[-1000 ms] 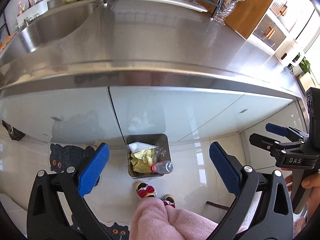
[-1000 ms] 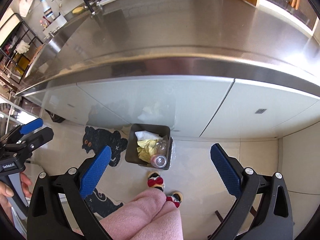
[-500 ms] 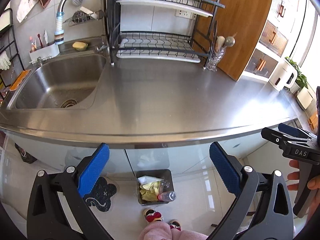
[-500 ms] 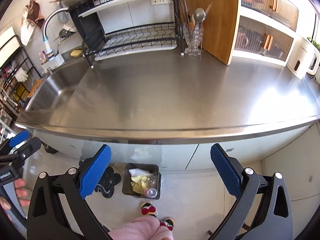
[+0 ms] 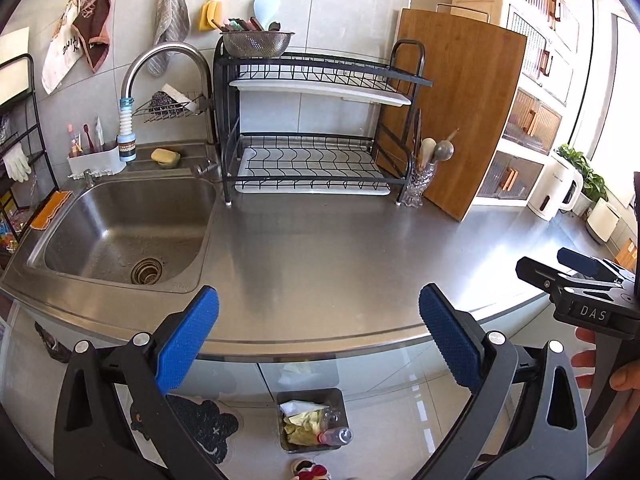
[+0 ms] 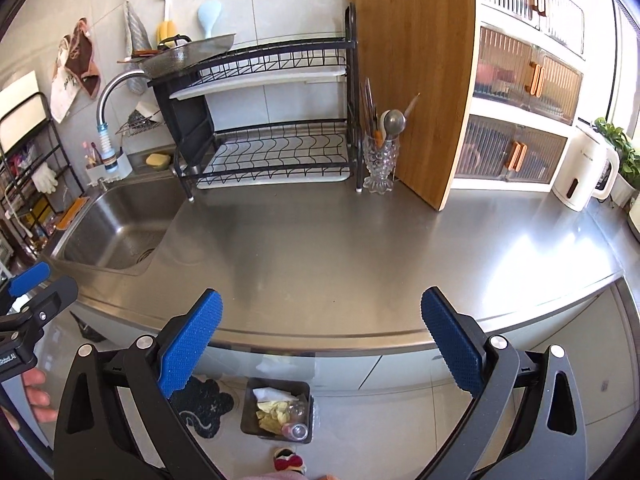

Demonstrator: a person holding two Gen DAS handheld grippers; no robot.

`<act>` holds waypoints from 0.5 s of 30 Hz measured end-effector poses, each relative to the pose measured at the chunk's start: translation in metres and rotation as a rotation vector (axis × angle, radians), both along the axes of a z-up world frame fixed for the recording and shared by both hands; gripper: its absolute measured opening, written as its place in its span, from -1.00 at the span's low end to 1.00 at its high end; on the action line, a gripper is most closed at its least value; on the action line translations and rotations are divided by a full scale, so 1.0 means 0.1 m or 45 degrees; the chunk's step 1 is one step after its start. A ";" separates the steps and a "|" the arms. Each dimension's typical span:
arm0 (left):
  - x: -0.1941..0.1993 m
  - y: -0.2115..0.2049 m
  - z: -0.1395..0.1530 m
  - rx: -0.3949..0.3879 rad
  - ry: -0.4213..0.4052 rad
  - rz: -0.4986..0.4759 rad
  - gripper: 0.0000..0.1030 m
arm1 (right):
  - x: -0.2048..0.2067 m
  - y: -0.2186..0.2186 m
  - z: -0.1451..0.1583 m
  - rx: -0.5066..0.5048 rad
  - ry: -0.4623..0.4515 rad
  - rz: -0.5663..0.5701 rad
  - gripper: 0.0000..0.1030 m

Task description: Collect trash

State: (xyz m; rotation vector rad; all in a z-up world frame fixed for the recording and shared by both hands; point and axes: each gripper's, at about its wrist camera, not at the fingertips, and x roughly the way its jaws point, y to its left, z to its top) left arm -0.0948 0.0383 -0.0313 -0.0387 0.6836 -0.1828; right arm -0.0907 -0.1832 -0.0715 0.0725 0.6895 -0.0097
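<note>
left gripper (image 5: 318, 334) and right gripper (image 6: 320, 336) both held above the front edge of the steel table (image 5: 360, 264), fingers spread wide, nothing between them. trash bin (image 5: 313, 420) sits on the floor below the table edge, against the cabinet front, holding crumpled white and yellow wrappers (image 5: 300, 420) and a clear plastic bottle (image 5: 334, 436) lying on top; same bin (image 6: 276, 410) in right view. cat-shaped dark mat (image 5: 200, 428) just left of the bin. sink (image 5: 120, 232) at left, dish rack (image 5: 312, 136) behind, wooden cutting board (image 5: 460, 120) leaning at the back, white kettle (image 6: 586, 168) far right
</note>
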 end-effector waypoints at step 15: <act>0.05 0.15 0.13 0.001 -0.041 0.064 0.85 | 0.03 0.11 0.12 0.023 -0.028 -0.015 0.94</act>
